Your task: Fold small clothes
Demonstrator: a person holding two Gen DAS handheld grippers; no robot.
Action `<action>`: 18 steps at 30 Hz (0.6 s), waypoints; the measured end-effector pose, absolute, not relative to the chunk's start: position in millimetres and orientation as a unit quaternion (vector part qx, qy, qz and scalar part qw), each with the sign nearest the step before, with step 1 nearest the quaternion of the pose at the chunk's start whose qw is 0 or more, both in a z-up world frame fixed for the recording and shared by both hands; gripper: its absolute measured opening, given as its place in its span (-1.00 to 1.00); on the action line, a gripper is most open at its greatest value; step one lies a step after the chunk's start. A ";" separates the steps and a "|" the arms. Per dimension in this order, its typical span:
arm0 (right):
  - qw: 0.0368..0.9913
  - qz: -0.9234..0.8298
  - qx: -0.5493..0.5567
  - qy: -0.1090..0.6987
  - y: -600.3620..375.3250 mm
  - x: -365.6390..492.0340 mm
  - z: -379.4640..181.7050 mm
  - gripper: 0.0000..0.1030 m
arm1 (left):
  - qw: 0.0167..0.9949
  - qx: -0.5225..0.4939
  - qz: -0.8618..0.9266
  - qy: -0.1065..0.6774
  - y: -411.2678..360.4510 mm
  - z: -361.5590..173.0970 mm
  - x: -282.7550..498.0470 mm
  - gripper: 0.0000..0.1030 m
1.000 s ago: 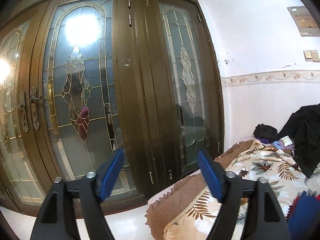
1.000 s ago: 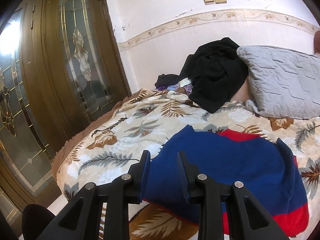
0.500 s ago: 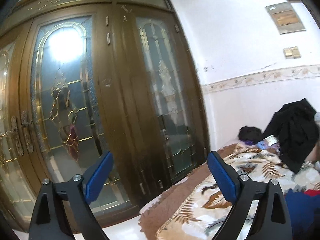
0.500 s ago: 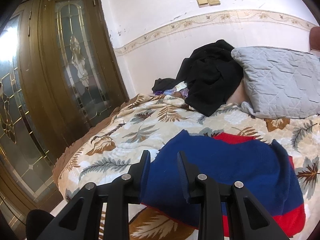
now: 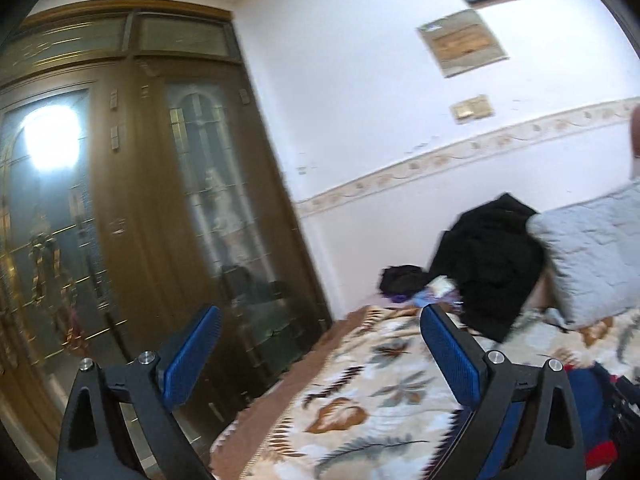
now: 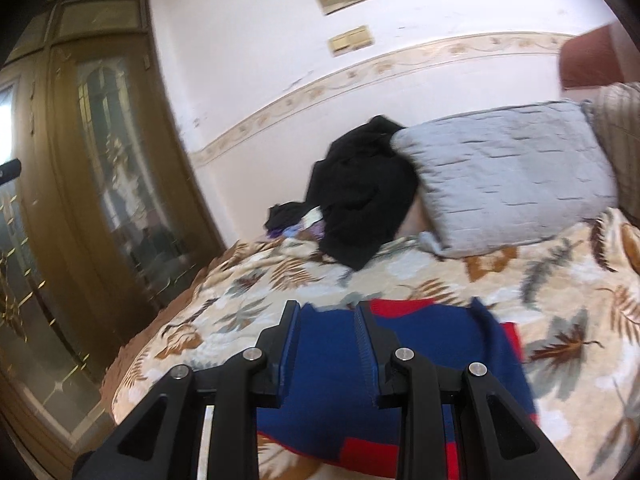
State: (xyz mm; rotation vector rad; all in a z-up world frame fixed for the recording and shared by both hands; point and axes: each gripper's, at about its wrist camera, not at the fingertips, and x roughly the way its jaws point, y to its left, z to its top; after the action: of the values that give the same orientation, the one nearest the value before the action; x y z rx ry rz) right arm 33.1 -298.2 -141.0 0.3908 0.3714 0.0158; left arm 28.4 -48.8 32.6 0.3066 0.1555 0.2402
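A bed (image 6: 400, 276) with a leaf-pattern blanket stands beside a brown wardrobe (image 5: 132, 208) with glass doors. On it lies a blue and red garment (image 6: 420, 344), with black clothes (image 6: 360, 196) and a grey pillow (image 6: 508, 176) behind. The left gripper (image 5: 320, 356) is wide apart and holds nothing. The right gripper (image 6: 326, 348) is partly apart over the garment. Only the right view shows the garment whole.

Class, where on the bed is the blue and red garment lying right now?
In the right wrist view, the blue and red garment lies flat on the leaf-print bedspread near the bed's front edge, just beyond the right gripper, nearer than the grey pillow.
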 end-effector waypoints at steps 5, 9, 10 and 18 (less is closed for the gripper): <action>0.958 -0.028 0.225 0.178 -343.1 11.7 -144.8 -0.38 | 0.978 0.176 0.078 0.082 -92.2 25.7 30.8 0.93; 0.953 -0.048 0.244 0.173 -370.0 -1.7 -147.5 -0.39 | 0.977 0.184 0.060 0.087 -112.7 20.3 33.0 0.93; 0.951 -0.053 0.250 0.173 -376.5 -4.8 -148.5 -0.39 | 0.977 0.186 0.057 0.088 -117.1 18.7 32.9 0.93; 0.943 -0.066 0.275 0.173 -393.2 -7.6 -150.8 -0.39 | 0.976 0.191 0.050 0.096 -128.5 9.9 36.1 0.93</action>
State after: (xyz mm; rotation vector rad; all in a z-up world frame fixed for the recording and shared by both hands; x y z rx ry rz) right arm -7.6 -393.2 -150.8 0.5603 0.3535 -0.1352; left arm 36.1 -128.5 9.9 0.3855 0.1940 0.1017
